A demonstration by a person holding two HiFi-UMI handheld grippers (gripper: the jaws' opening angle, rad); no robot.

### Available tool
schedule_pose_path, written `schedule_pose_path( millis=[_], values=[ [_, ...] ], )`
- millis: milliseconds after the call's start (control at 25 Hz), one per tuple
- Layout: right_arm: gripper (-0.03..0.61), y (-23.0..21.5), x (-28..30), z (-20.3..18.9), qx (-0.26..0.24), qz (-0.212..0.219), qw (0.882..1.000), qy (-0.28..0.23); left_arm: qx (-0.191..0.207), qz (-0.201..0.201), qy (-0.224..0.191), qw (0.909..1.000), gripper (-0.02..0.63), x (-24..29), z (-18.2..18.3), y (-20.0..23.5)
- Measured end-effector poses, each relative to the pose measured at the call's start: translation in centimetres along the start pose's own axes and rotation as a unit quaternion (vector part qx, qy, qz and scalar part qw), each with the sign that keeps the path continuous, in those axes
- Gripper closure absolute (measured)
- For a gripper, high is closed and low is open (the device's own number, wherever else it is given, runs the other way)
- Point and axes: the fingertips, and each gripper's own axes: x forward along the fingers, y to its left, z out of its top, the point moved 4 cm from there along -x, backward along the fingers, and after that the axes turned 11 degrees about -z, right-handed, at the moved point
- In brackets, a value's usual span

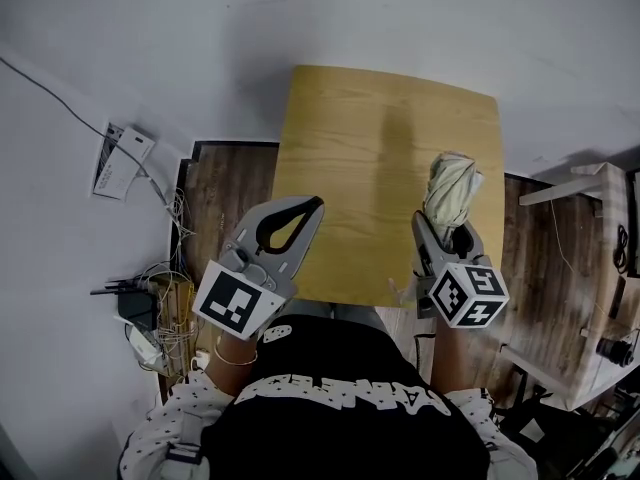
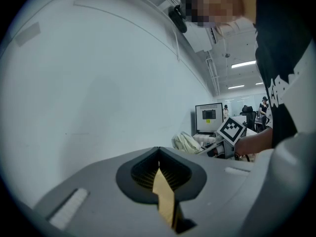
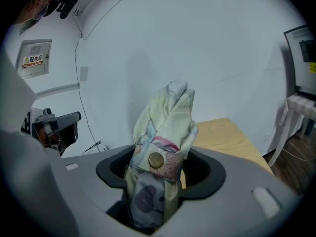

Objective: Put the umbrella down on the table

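The lower end of the umbrella (image 3: pixel 165 122) was hidden inside the right hand-held gripper (image 3: pixel 160 167), which also covered the near right corner of the counter (image 1: pixel 370 138).

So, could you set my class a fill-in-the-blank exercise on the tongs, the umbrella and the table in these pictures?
1. The umbrella is gripped by the tongs at the ___ of the head view.
2. The left tongs are shut and hold ___.
3. The top of the table is made of ___.

Missing words: right; nothing; wood.
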Motion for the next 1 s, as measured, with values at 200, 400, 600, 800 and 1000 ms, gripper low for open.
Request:
schedule_pose_path(
  millis=[200,400,600,800,1000],
  values=[
    [0.293,0.0,1.5,-1.1,-0.009,0.000,1.000,0.024,-0.003,0.005,-0.002,1.0000,0.612,0.0,0.0,0.2],
    [0.293,-0.2,2.8,-2.1,-0.018,-0.002,0.999,0.046,-0.010,0.010,0.002,0.9999,0.612,0.1,-0.1,0.3],
    [0.293,-0.4,4.4,-3.0,-0.028,-0.003,0.997,0.066,-0.014,0.019,0.002,0.9997,0.612,0.0,-0.3,0.9],
    [0.293,-0.6,5.8,-4.0,-0.036,0.001,0.995,0.090,-0.013,0.024,0.007,0.9996,0.612,0.3,-0.3,1.0],
    [0.293,-0.8,7.2,-4.5,-0.047,0.002,0.993,0.106,-0.018,0.038,0.008,0.9991,0.612,0.1,-0.3,1.6]
  ],
)
